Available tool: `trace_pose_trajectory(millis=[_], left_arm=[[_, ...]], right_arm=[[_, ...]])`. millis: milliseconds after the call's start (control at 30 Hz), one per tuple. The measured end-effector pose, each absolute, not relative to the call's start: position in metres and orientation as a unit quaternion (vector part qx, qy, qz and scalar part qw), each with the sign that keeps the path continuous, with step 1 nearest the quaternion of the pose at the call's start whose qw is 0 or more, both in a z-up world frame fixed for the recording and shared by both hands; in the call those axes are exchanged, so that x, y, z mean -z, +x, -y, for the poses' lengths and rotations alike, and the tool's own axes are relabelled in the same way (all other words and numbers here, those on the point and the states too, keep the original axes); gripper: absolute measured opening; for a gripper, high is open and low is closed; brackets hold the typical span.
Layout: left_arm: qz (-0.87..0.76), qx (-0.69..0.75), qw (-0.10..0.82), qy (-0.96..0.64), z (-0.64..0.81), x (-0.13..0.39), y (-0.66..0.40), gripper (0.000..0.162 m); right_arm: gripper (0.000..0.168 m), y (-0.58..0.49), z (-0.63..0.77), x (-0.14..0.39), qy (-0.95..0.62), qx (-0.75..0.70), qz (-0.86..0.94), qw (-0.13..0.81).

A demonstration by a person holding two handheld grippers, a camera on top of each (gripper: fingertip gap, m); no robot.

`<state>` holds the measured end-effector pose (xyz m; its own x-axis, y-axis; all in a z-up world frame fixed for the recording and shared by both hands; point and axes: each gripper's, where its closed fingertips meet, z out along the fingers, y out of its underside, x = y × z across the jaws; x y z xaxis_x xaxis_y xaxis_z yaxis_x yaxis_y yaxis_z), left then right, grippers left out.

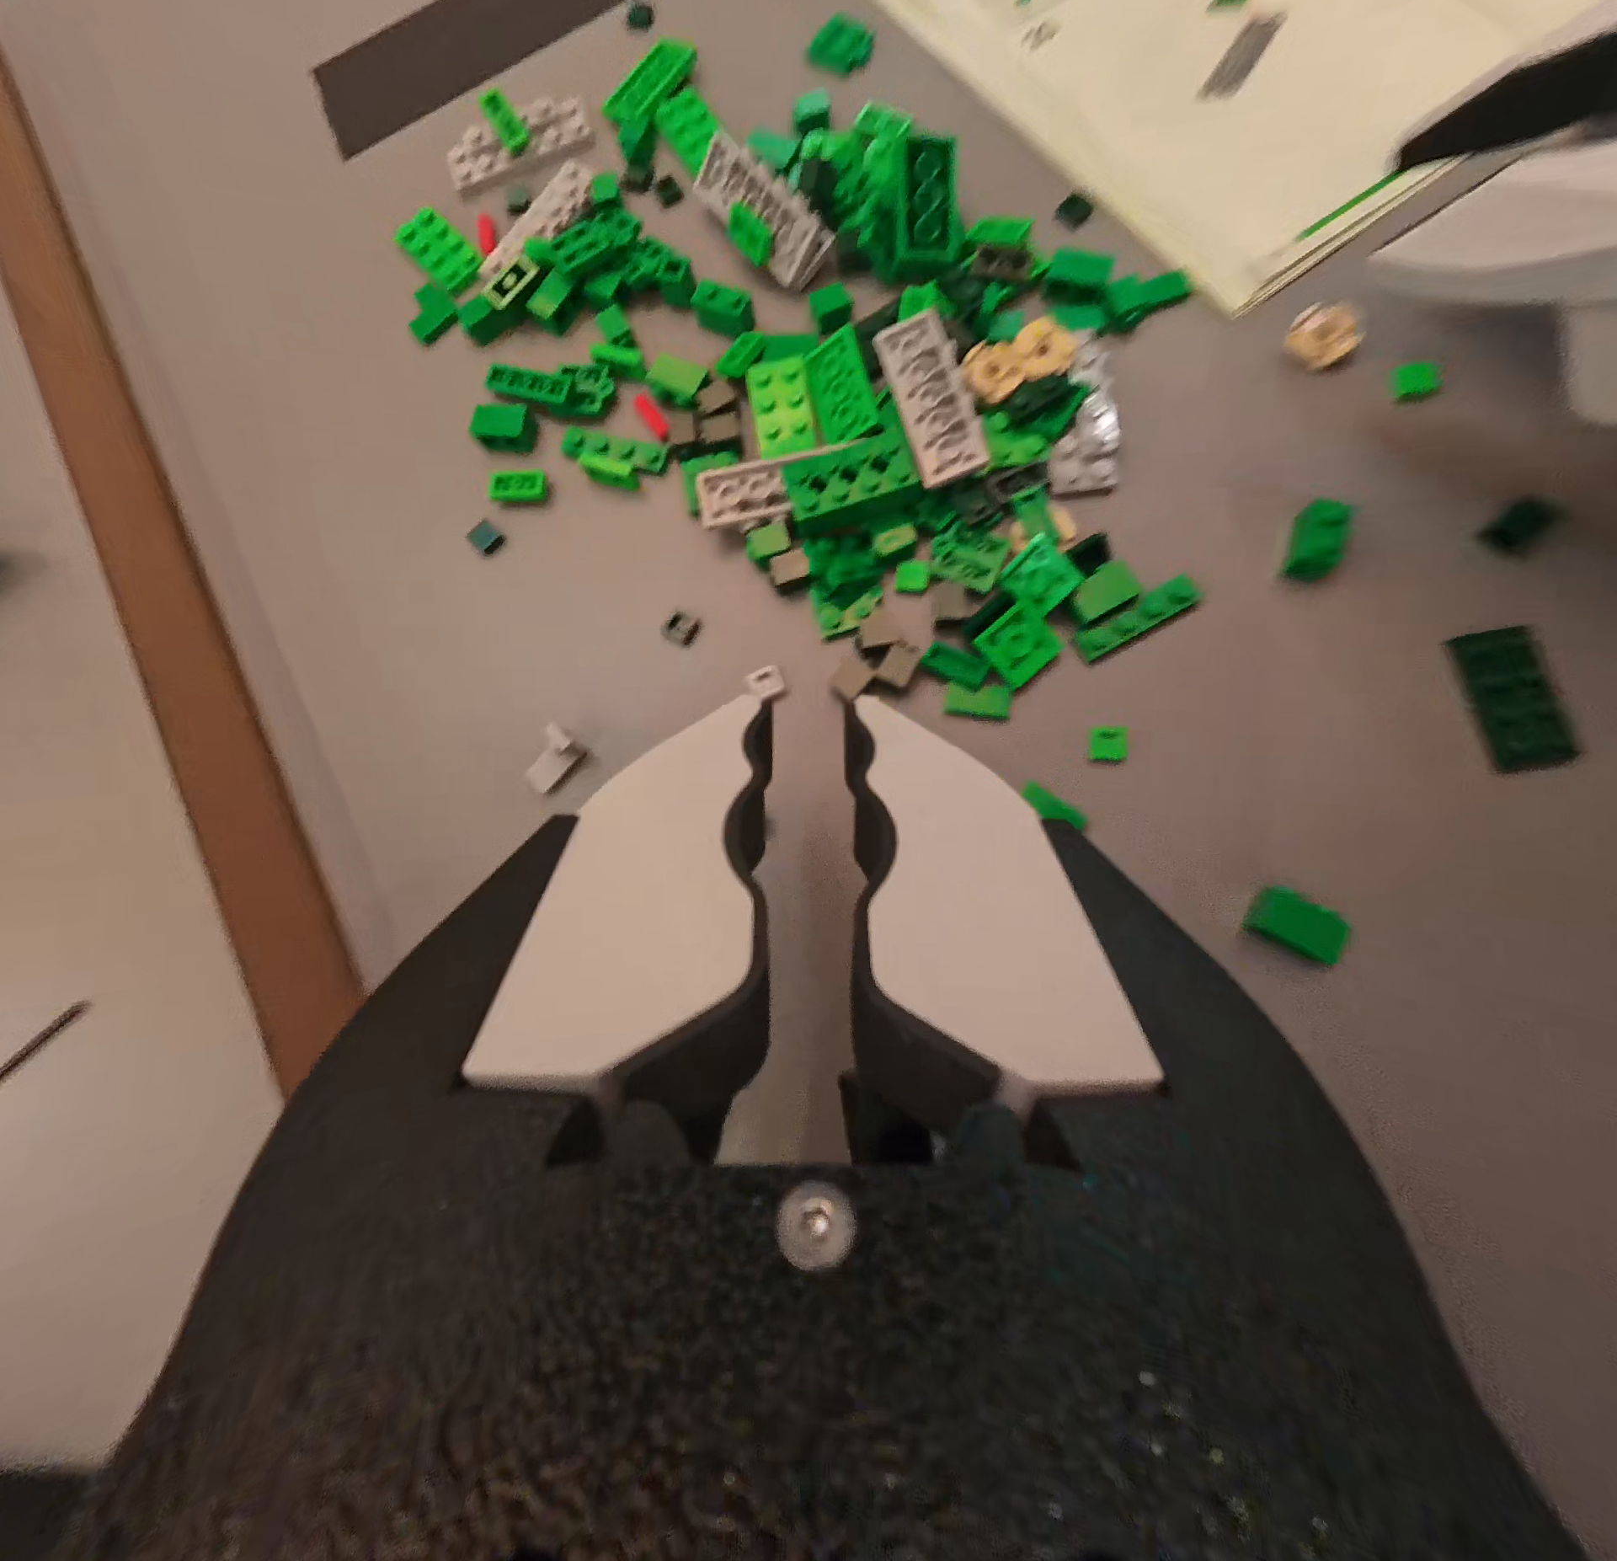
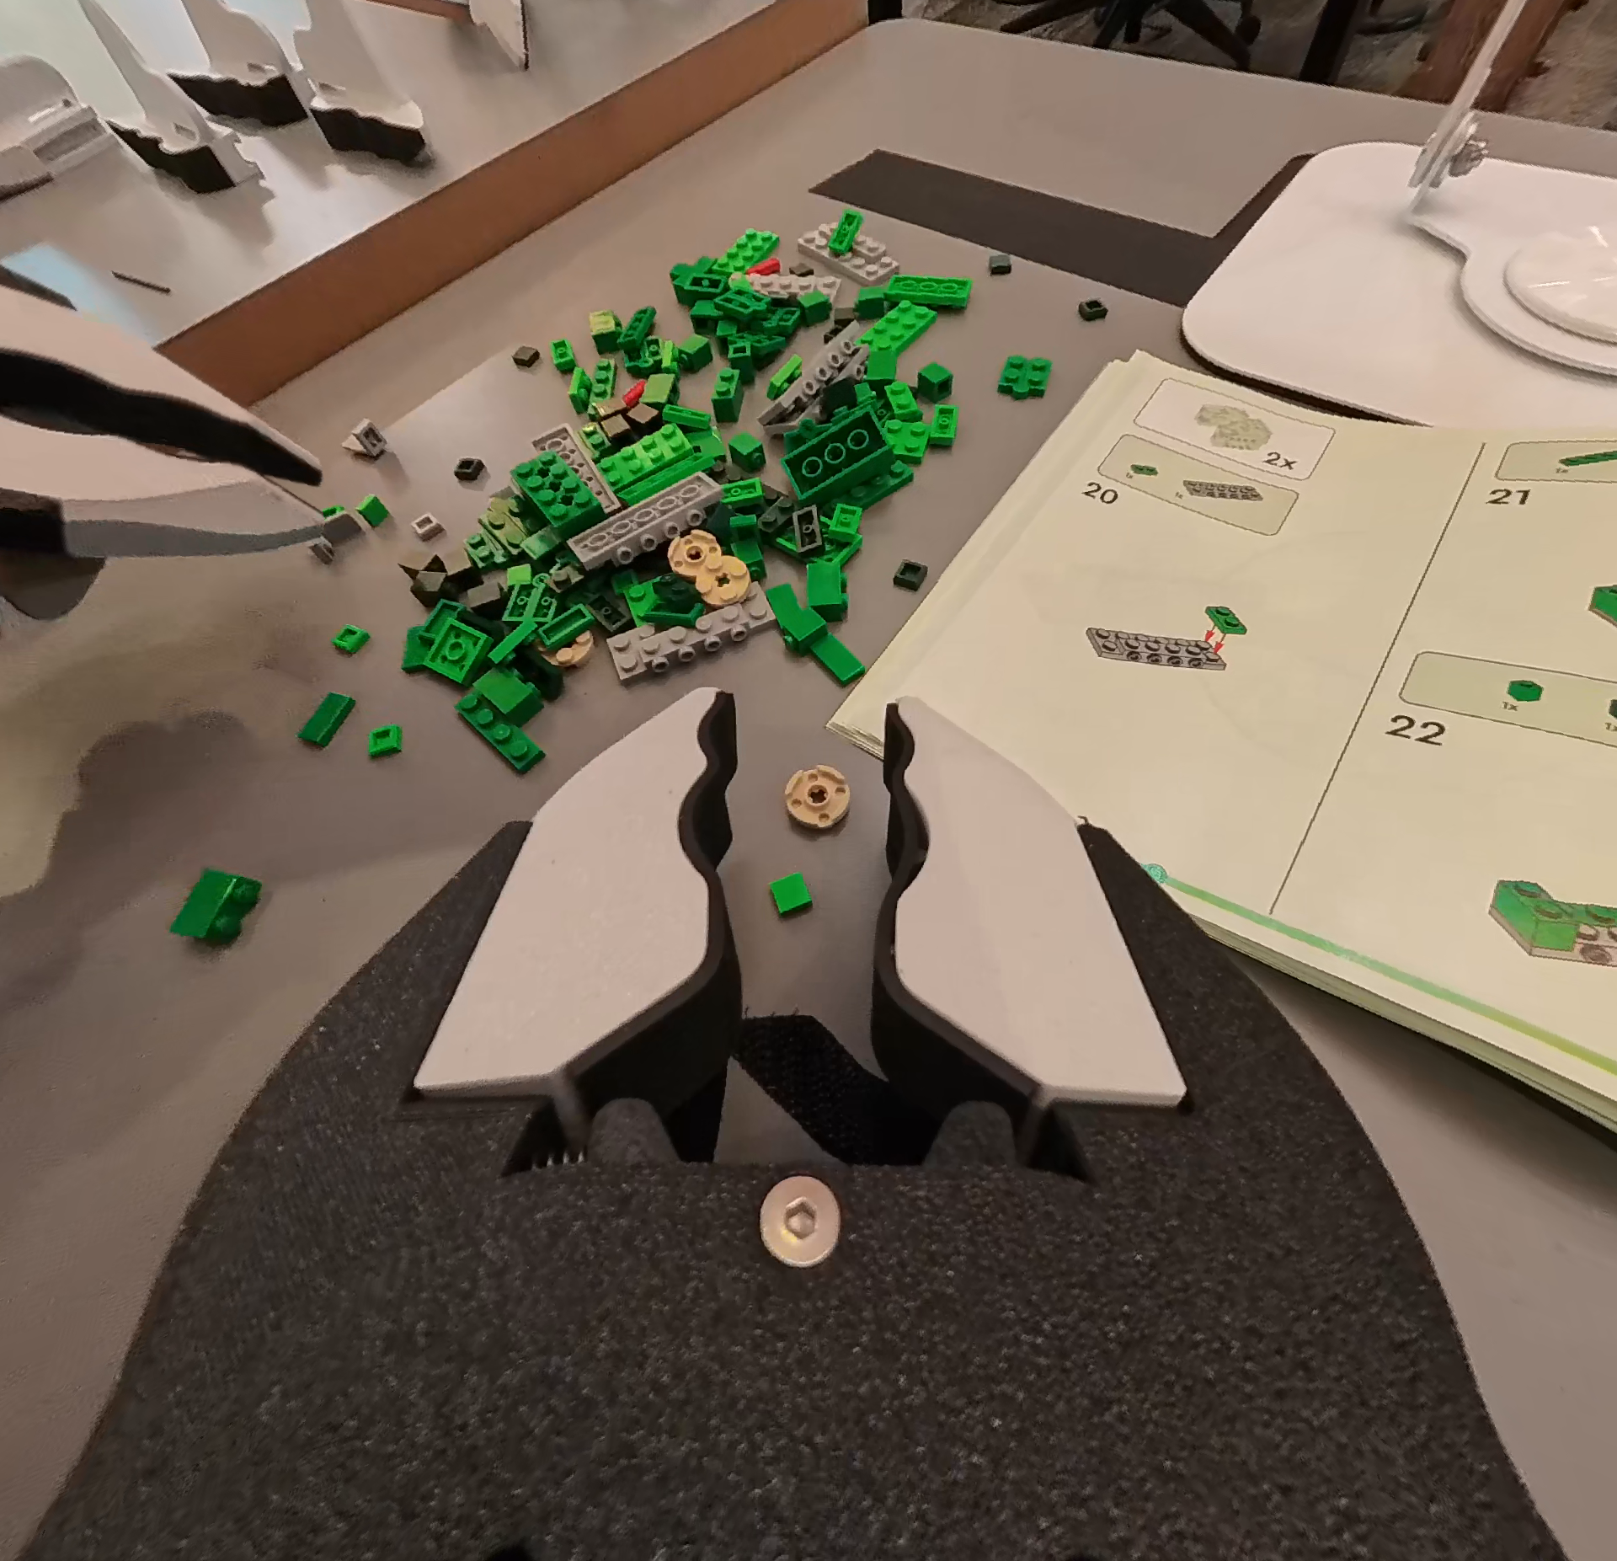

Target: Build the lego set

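Your loose heap of green and grey plastic lego bricks (image 2: 674,486) lies mid-table on the grey tabletop (image 2: 1006,92), just left of the open pale-green paper instruction booklet (image 2: 1225,644). Your left gripper (image 1: 809,703) hangs at the heap's near-left edge, tips slightly apart with nothing between them. Your right gripper (image 2: 809,709) is spread wide over a tan round plate (image 2: 816,799) and a small green square tile (image 2: 790,894).

light: even, warm indoor | left wrist view: motion-blurred | right wrist view: sharp | edges: fisheye-curved | shadows: soft
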<state>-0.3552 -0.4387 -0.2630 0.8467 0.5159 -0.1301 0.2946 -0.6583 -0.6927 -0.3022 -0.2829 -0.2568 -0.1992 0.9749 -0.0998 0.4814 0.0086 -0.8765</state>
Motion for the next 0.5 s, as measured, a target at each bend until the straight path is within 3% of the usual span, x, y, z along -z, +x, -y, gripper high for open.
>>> trace_pose_trajectory(millis=[500], left_arm=[[0.16, -0.059, 0.313, -0.934, 0.434, 0.288, -0.322, 0.023]], right_arm=[[0.033, -0.301, 0.287, 0.259, -0.549, -0.409, 0.664, 0.299]])
